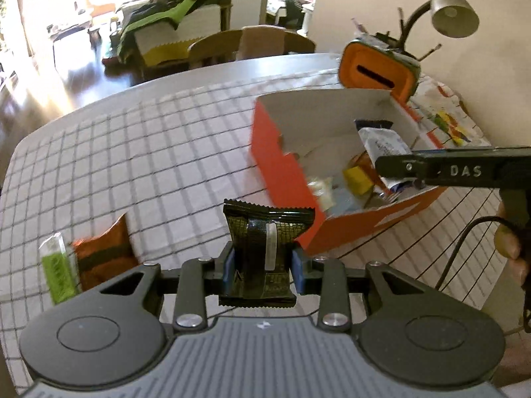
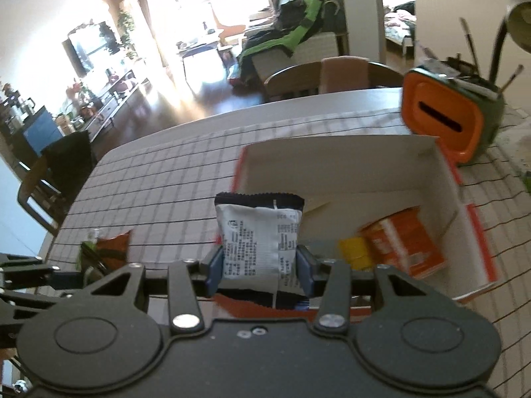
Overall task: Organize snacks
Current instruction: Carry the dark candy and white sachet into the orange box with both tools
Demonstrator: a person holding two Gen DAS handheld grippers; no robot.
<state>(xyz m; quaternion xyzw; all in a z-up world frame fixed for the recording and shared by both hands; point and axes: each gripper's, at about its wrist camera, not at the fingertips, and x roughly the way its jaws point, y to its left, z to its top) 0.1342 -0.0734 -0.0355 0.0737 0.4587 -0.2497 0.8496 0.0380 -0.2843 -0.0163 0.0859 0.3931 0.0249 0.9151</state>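
My left gripper (image 1: 264, 263) is shut on a black snack packet (image 1: 267, 232), held above the checked tablecloth just left of the orange box (image 1: 282, 162). My right gripper (image 2: 259, 265) is shut on a white and dark blue snack packet (image 2: 257, 232), held over the near edge of the open orange box (image 2: 464, 219). In the left wrist view the right gripper (image 1: 395, 169) reaches over the box with that packet (image 1: 385, 142). The box holds an orange carton (image 2: 403, 242), a yellow pack (image 2: 353, 252) and other wrappers. A green packet (image 1: 58, 268) and an orange-brown packet (image 1: 101, 255) lie on the cloth at left.
An orange and green holder (image 1: 378, 66) with pens stands behind the box, beside a desk lamp (image 1: 453, 6). A colourful printed paper (image 1: 444, 119) lies at the right by the wall. Wooden chairs (image 1: 245, 43) stand at the table's far edge.
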